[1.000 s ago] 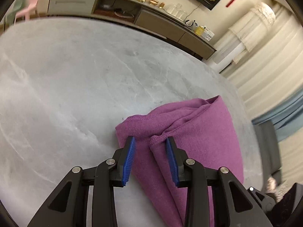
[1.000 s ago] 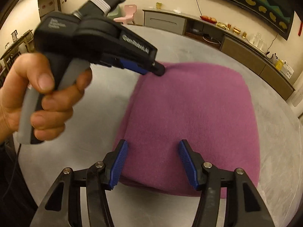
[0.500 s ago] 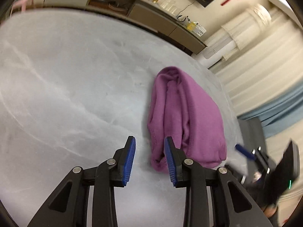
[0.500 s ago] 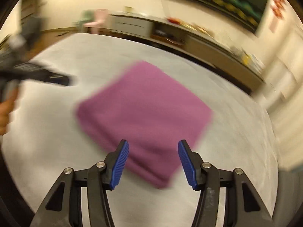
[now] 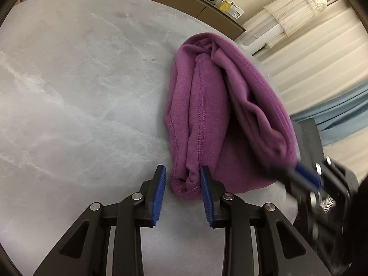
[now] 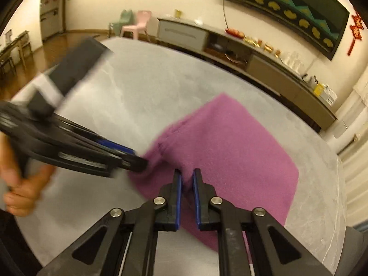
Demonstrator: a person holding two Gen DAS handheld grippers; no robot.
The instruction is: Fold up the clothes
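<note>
A folded purple fleece garment point(image 5: 220, 115) lies on the grey marble table point(image 5: 80, 103); it also shows in the right wrist view point(image 6: 230, 142). My left gripper point(image 5: 182, 179) is open, its jaws either side of the garment's near stitched corner. My right gripper point(image 6: 187, 181) is shut on the garment's near edge, with a fold of cloth pinched between the blue pads. The right gripper shows blurred at the garment's right edge in the left wrist view point(image 5: 306, 179). The left gripper shows blurred at the garment's left corner in the right wrist view point(image 6: 128, 158).
The table edge point(image 6: 338, 184) curves close behind the garment on the right. A long low sideboard point(image 6: 253, 59) runs along the far wall, with small chairs point(image 6: 140, 23) beside it. Curtains point(image 5: 310, 53) hang beyond the table.
My right gripper has closed from wide open onto the garment's edge. My left gripper has drawn back from over the garment and now straddles its near corner. The garment has turned in both views.
</note>
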